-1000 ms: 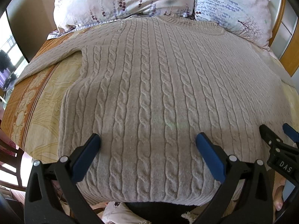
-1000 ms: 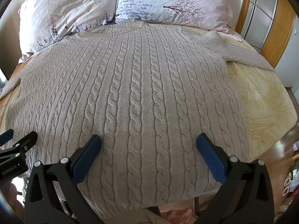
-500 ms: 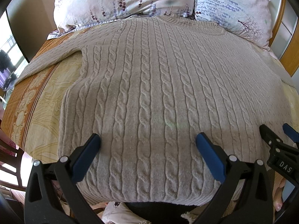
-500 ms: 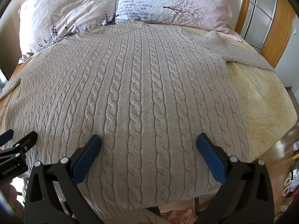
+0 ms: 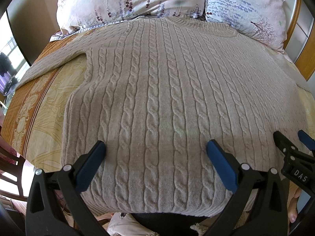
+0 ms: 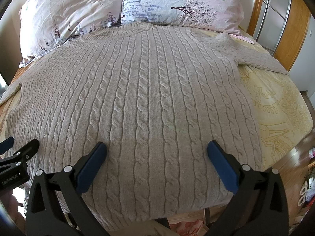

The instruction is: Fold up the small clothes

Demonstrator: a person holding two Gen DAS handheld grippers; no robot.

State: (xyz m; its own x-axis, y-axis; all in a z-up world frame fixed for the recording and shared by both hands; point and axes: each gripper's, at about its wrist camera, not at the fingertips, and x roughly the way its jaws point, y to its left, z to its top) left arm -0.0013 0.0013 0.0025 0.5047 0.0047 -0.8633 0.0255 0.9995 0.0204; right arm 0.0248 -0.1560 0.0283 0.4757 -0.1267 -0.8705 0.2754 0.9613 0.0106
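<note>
A beige cable-knit sweater [image 5: 161, 90] lies flat, front up, on the bed, neck toward the pillows; it also shows in the right wrist view [image 6: 149, 98]. Its left sleeve [image 5: 57, 61] stretches out to the left and its right sleeve [image 6: 258, 57] to the right. My left gripper [image 5: 155, 147] is open and empty above the hem, left of centre. My right gripper [image 6: 156, 147] is open and empty above the hem, right of centre. Each gripper shows at the edge of the other's view: the right gripper [image 5: 293, 143] and the left gripper [image 6: 19, 147].
A yellow and orange patterned bedspread [image 5: 41, 106] covers the bed [image 6: 279, 106]. Two floral pillows [image 5: 126, 2] [image 6: 181, 2] lie at the head. A wooden headboard frame [image 6: 295, 25] stands at the right. The bed's near edge lies just below the hem.
</note>
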